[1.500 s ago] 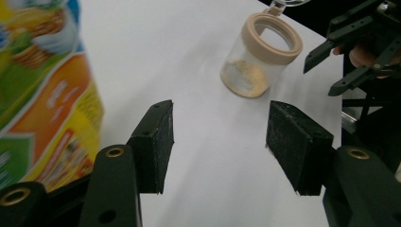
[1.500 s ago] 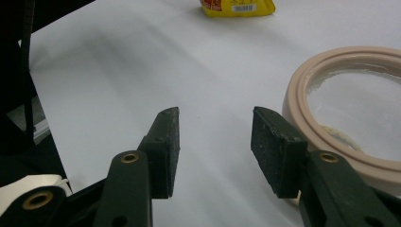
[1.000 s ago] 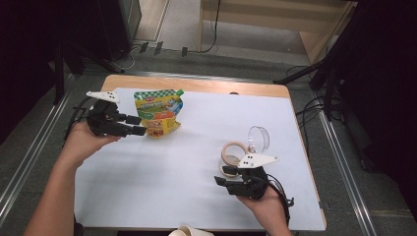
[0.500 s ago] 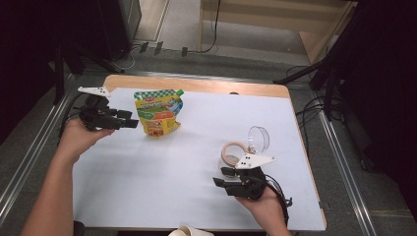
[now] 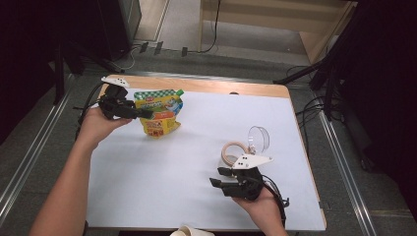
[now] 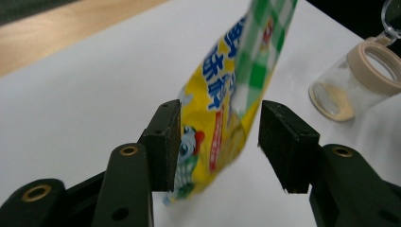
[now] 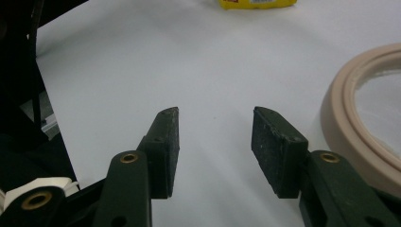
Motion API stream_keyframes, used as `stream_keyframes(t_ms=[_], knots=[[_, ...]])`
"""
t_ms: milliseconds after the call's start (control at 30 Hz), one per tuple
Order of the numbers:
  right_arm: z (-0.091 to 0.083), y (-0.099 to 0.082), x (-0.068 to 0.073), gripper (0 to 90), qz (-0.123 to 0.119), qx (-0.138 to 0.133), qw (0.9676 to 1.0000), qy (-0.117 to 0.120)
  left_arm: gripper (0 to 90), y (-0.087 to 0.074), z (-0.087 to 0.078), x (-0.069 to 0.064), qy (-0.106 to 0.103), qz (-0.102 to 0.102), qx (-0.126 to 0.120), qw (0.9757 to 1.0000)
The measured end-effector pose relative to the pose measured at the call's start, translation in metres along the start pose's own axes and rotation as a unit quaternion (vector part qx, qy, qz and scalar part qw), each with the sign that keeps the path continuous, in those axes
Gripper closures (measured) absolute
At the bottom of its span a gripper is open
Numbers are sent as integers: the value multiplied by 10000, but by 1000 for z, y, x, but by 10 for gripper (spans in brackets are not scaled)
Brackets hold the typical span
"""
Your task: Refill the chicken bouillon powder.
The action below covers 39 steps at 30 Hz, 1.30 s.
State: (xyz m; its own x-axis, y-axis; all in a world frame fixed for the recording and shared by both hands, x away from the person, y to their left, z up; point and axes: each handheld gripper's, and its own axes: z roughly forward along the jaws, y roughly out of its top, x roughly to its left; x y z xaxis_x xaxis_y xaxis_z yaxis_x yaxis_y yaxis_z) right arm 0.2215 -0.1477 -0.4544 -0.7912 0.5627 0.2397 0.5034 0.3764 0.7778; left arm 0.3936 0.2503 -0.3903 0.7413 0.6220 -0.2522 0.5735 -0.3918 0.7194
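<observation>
A yellow and green snack pouch [image 5: 160, 110] stands at the far left of the white table cover. My left gripper [image 5: 142, 114] reaches it from the left. In the left gripper view the pouch [image 6: 227, 85] hangs between the jaws of the left gripper [image 6: 220, 142], which have just been closing. The left pad is at the film and a gap stays at the right pad. My right gripper [image 5: 216, 178] rests open and empty near the front right, beside a clear jar with a beige rim [image 5: 234, 152]. The right gripper [image 7: 215, 142] has that beige rim [image 7: 364, 127] to its right.
A clear round lid [image 5: 258, 139] stands on edge just behind the jar. The white cover [image 5: 196, 162] lies on a wooden table with its edge [image 5: 221, 87] bare at the back. A pale rolled object [image 5: 189, 231] pokes in at the front edge.
The left gripper had drawn back to the left, away from the pouch. It has now come back right, with its jaws around the pouch's left edge. The right gripper stayed still.
</observation>
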Motion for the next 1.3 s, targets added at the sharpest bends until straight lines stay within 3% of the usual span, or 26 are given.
stream_keyframes(t_ms=[67,467,633,700,900,1167,1300], knots=[[2,3,1,530,-23,7,10000,7,550,1,3,2,68,-12,30,10000],[28,35,9,523,-250,-26,9997,78,787,3,16,4,-264,-7,-21,9997],[42,45,9,523,-253,-85,9996,112,899,4,15,0,-153,-15,-92,9998],[47,46,9,523,-233,-114,9996,126,900,5,14,-1,-83,-46,-66,9999],[54,41,11,524,-195,-90,9996,157,900,10,7,-7,-128,-173,-52,9998],[60,38,19,521,-326,-12,9993,162,900,24,-11,-34,-243,85,26,9997],[64,36,21,521,-386,5,9991,186,900,27,-16,-46,-360,26,153,9992]])
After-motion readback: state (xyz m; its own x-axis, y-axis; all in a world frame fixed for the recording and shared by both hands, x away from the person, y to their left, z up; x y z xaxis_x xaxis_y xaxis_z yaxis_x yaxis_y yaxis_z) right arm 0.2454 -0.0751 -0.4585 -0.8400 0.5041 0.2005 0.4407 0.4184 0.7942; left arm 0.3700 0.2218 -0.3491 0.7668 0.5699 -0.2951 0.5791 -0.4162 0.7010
